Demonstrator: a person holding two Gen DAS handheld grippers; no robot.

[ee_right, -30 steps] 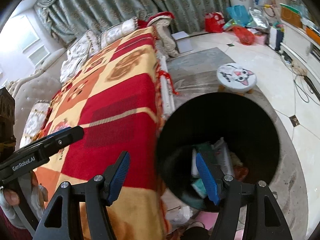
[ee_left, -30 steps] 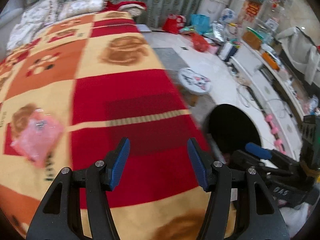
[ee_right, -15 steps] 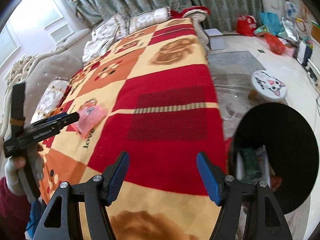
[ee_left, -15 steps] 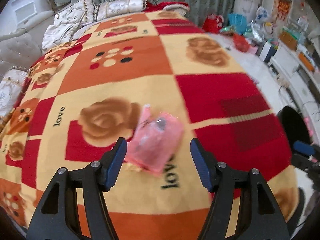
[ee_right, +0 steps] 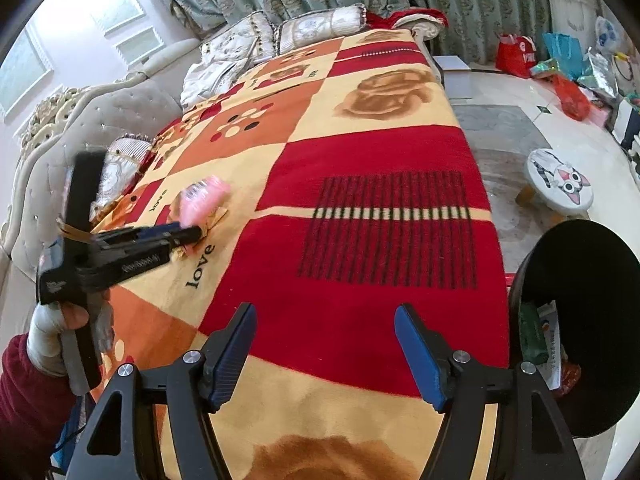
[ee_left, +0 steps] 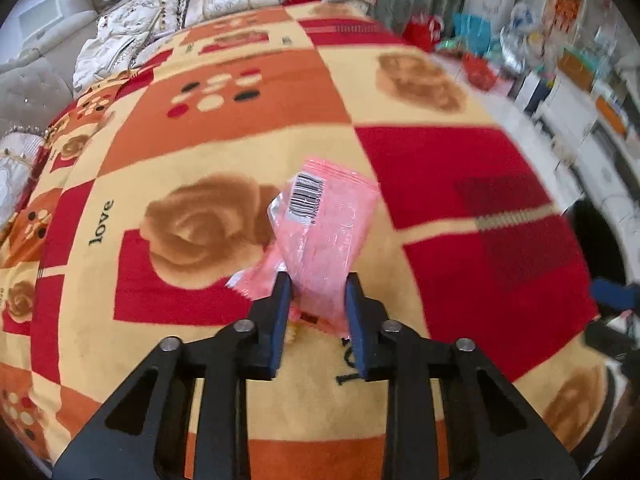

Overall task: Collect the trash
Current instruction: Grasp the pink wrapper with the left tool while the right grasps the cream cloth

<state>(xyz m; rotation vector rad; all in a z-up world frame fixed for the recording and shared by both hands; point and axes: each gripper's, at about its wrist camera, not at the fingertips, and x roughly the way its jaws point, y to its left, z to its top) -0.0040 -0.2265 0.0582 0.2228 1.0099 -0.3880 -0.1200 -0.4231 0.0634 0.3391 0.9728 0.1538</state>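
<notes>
our left tool [ee_left: 316, 300] has just closed, pinching the pink wrapper's [ee_left: 324, 232] edge; slick film could slip out when lifted.

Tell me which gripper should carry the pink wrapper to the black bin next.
Left. The left gripper has just closed on the pink wrapper on the blanket. The right gripper stands open and empty, though nearer the black bin.

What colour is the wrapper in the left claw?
Pink wrapper with a barcode label; clearest in the left wrist view.
</notes>
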